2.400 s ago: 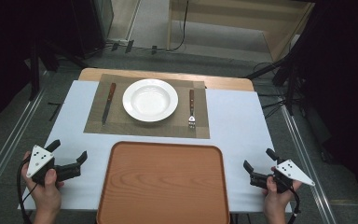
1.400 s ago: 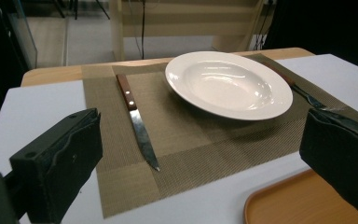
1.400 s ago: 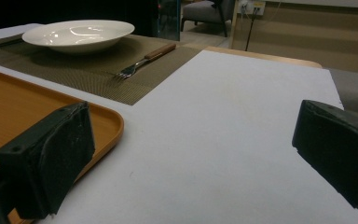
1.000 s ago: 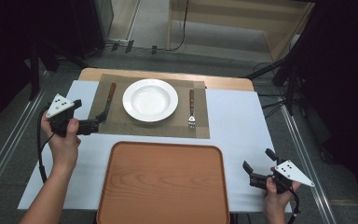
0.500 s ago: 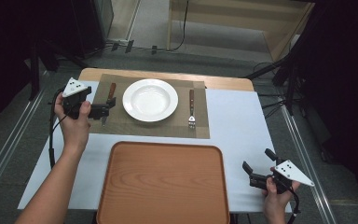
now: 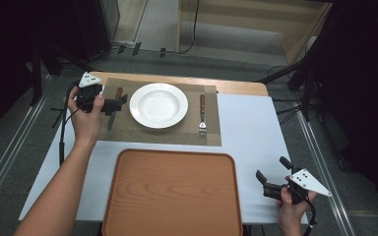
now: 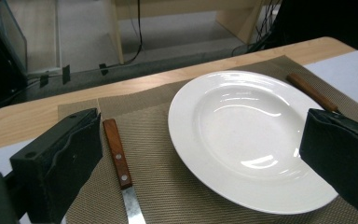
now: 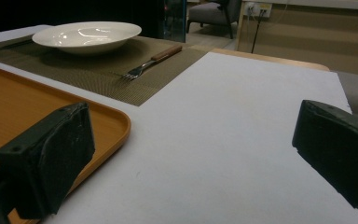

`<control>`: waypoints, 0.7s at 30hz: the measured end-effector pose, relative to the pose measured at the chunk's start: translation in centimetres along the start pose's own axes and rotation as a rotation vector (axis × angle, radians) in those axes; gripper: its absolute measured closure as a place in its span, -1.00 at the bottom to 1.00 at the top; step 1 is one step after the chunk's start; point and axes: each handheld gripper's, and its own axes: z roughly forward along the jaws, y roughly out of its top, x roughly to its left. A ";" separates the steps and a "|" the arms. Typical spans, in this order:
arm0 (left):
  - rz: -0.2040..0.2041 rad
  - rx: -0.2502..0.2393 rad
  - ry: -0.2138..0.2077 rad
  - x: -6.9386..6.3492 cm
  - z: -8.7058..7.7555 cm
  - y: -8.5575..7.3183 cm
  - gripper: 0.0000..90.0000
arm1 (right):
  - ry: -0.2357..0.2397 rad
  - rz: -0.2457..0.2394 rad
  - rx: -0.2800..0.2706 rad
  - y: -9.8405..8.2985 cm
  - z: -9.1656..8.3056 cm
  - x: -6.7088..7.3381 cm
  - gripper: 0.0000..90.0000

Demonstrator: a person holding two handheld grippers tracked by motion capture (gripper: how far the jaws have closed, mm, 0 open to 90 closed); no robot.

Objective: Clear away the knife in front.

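High view | plate (image 6: 158, 104) bare | tray (image 6: 172, 196) bare | both grippers' fingers spread

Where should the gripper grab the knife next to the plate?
Probably the wooden handle, from above, one jaw on each long side. The knife lies flat on the mat, and the handle is thicker than the blade. The left gripper is open beside it.

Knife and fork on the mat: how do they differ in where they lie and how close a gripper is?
The knife lies left of the white plate; the fork lies right of it. The left gripper, jaws open, hovers at the knife's handle; the fork has no gripper near, since the right gripper sits open by the tray. Both have brown wooden handles pointing away from the person and rest on the placemat.
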 end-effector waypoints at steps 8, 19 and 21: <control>-0.018 0.081 0.024 1.2 2.5 0.2 -0.93 | -0.001 0.004 0.001 0.0 0.0 0.0 -1.00; -0.124 0.208 0.046 3.2 5.5 0.2 -0.71 | -0.004 0.004 0.004 0.0 0.1 0.0 -1.00; -0.125 0.268 0.075 3.5 6.3 0.5 -0.67 | -0.006 0.004 0.006 0.0 0.1 0.0 -1.00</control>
